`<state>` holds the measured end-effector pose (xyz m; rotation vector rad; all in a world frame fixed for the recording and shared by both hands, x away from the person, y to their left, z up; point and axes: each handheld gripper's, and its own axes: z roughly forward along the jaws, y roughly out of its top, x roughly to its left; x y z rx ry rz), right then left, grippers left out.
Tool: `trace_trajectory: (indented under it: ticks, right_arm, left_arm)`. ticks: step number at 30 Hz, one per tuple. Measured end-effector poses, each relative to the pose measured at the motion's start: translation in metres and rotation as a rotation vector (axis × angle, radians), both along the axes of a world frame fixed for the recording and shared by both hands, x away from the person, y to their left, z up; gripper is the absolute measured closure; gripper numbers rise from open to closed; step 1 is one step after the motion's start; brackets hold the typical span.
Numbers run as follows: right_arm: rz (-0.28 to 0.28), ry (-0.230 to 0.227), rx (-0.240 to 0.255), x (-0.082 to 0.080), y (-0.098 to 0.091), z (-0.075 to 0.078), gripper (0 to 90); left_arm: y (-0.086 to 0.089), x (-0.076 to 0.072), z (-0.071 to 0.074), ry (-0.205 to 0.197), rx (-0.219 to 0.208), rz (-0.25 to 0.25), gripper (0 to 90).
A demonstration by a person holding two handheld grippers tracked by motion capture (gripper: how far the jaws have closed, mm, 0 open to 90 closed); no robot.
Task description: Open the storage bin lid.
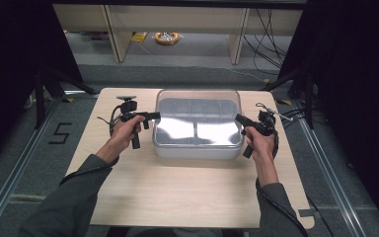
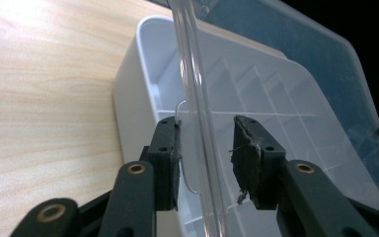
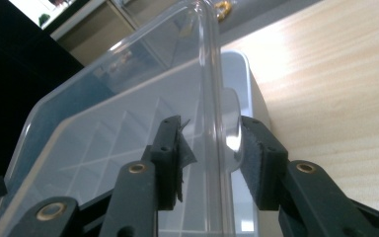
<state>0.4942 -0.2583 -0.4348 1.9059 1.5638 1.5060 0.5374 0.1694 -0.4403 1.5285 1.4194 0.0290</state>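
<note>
The clear lid sat on the white box mid-table. The left gripper and right gripper were each clamped on a lid edge; uneven lifting could tilt it and let it slip free

The lid is clear, glossy plastic with a smooth rim. The box beneath is white, smooth plastic. The surface is pale matt wood grain. The grippers' black pads look rough and frayed.
</note>
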Motion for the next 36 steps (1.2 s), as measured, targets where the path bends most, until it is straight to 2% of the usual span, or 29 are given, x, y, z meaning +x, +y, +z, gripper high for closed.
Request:
trace_trajectory:
  ticks: [3, 5, 8, 9, 12, 13, 14, 17, 21, 25, 27, 28, 29, 30, 33, 34, 35, 36]
  right_arm:
    - [0.002, -0.016, -0.006, -0.004, -0.001, 0.006, 63.9]
    - [-0.007, -0.006, -0.003, -0.007, -0.001, 0.010, 63.7]
    - [-0.005, -0.026, -0.021, -0.011, -0.006, 0.014, 63.6]
    - [-0.008, -0.023, -0.007, -0.013, -0.006, 0.016, 63.6]
    - [-0.018, -0.034, -0.013, -0.015, -0.007, 0.019, 63.6]
    - [-0.021, -0.024, 0.007, -0.017, -0.007, 0.021, 63.6]
    - [-0.013, -0.037, -0.012, -0.021, -0.009, 0.024, 63.6]
    - [-0.009, -0.054, -0.020, -0.026, -0.010, 0.028, 63.6]
    - [-0.008, -0.061, -0.010, -0.035, -0.010, 0.032, 63.5]
    - [-0.012, -0.052, 0.008, -0.046, -0.010, 0.034, 63.3]
    - [-0.002, -0.065, -0.008, -0.048, -0.012, 0.034, 63.3]
    - [-0.004, -0.070, -0.018, -0.053, -0.014, 0.034, 63.3]
    - [-0.007, -0.056, 0.016, -0.056, -0.012, 0.035, 63.2]
    - [-0.007, -0.056, 0.016, -0.056, -0.012, 0.035, 63.2]
    - [-0.014, -0.068, 0.027, -0.069, -0.015, 0.035, 63.2]
    - [-0.014, -0.068, 0.027, -0.069, -0.015, 0.035, 63.2]
    - [-0.003, -0.092, 0.012, -0.074, -0.018, 0.033, 63.2]
    - [-0.003, -0.092, 0.012, -0.074, -0.018, 0.033, 63.2]
  left_arm:
    - [-0.001, -0.006, 0.007, -0.017, 0.005, -0.007, 63.3]
    - [-0.001, -0.010, 0.011, -0.027, -0.009, -0.010, 64.5]
    - [-0.002, -0.015, 0.015, -0.042, -0.021, -0.027, 65.5]
    - [-0.003, -0.017, 0.016, -0.042, -0.024, -0.027, 65.6]
    - [-0.004, -0.020, 0.018, -0.046, -0.014, -0.035, 65.3]
    - [-0.004, -0.021, 0.019, -0.047, -0.015, -0.042, 65.3]
    - [-0.004, -0.024, 0.021, -0.056, -0.023, -0.036, 65.6]
    - [-0.005, -0.030, 0.025, -0.070, -0.034, -0.045, 65.8]
    - [-0.003, -0.039, 0.029, -0.085, -0.033, -0.057, 66.0]
    - [-0.002, -0.050, 0.030, -0.096, -0.038, -0.071, 65.9]
    - [-0.002, -0.053, 0.030, -0.101, -0.043, -0.071, 65.8]
    - [-0.001, -0.059, 0.031, -0.108, -0.047, -0.082, 65.9]
    - [-0.001, -0.059, 0.031, -0.108, -0.047, -0.082, 65.9]
    - [-0.002, -0.062, 0.032, -0.112, -0.048, -0.083, 65.9]
    - [-0.002, -0.077, 0.031, -0.135, -0.062, -0.092, 66.0]
    - [-0.002, -0.077, 0.031, -0.135, -0.062, -0.092, 66.1]
    - [-0.003, -0.084, 0.030, -0.143, -0.062, -0.102, 66.2]
    - [-0.003, -0.084, 0.030, -0.143, -0.062, -0.102, 66.5]
